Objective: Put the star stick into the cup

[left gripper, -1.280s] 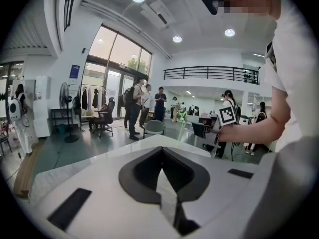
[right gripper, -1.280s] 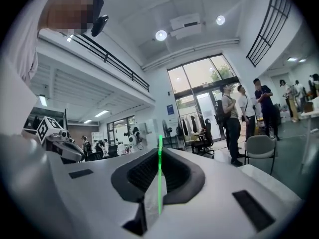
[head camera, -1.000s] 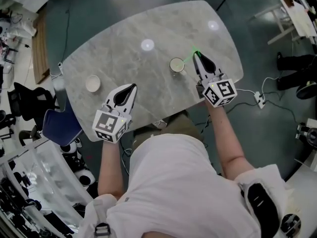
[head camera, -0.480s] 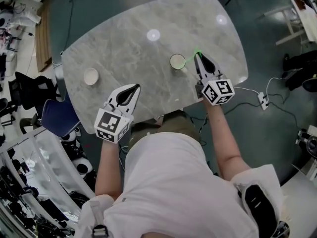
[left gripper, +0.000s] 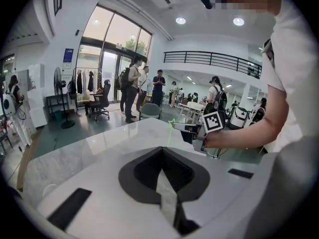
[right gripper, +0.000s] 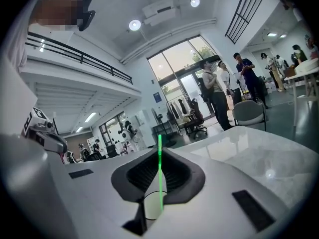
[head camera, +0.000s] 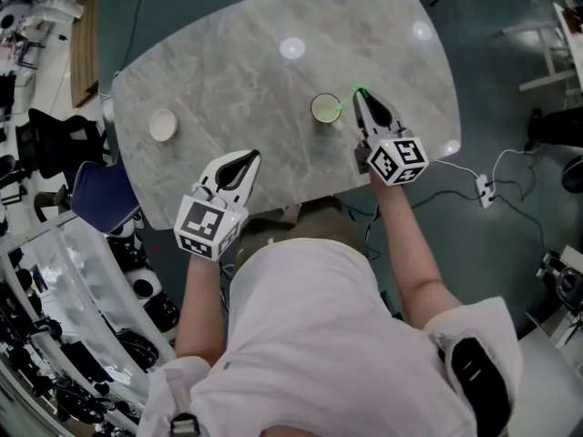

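Observation:
A pale cup [head camera: 326,108] stands open-side up on the marble table [head camera: 228,80], right of its middle. Just right of that cup, my right gripper [head camera: 358,95] is shut on the thin green star stick [head camera: 355,91]. In the right gripper view the stick [right gripper: 160,183] stands upright between the closed jaws of the right gripper [right gripper: 159,153]; its star end is not clear. My left gripper [head camera: 247,157] hovers over the table's near edge, well left of the cup, shut and empty. In the left gripper view its tips [left gripper: 160,150] are pressed together, with the right gripper [left gripper: 199,133] beyond them.
A second small white cup [head camera: 163,124] stands near the table's left edge. Round light reflections [head camera: 291,47] lie on the far half. Office chairs [head camera: 100,208] and clutter crowd the floor to the left. A cable and plug [head camera: 483,189] lie on the floor to the right.
The head view has shifted a little. Both grippers stay almost where they were relative to the cup, the right one still holding the stick beside it.

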### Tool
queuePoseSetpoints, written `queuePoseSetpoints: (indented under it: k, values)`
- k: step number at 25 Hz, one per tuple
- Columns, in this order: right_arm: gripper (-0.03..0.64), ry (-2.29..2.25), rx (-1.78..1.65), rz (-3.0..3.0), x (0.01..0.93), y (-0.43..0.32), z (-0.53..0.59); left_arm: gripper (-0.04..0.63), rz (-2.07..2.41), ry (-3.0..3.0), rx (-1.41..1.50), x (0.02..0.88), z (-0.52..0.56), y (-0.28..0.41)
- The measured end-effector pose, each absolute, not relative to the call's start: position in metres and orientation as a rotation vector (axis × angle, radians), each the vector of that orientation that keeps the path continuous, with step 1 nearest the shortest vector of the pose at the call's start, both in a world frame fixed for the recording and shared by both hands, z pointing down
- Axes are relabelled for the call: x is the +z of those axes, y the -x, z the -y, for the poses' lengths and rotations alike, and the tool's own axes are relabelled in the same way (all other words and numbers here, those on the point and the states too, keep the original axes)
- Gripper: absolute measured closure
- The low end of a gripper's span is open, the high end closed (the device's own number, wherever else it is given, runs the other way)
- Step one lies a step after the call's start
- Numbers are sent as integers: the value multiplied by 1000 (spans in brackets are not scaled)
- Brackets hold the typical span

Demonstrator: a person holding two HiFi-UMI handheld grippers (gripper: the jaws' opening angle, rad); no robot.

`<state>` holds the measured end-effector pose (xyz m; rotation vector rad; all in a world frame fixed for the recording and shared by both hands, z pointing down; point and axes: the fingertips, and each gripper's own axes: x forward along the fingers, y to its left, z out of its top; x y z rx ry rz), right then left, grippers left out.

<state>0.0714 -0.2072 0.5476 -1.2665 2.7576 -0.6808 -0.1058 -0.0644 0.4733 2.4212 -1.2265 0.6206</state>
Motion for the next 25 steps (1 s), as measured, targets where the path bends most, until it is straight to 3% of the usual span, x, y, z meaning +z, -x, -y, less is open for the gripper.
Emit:
queuePoseSetpoints:
  k: [25]
  values:
    - [572, 1096, -878, -2735, 577, -63, 259, 592, 1388, -2278, 654, 483, 65, 102]
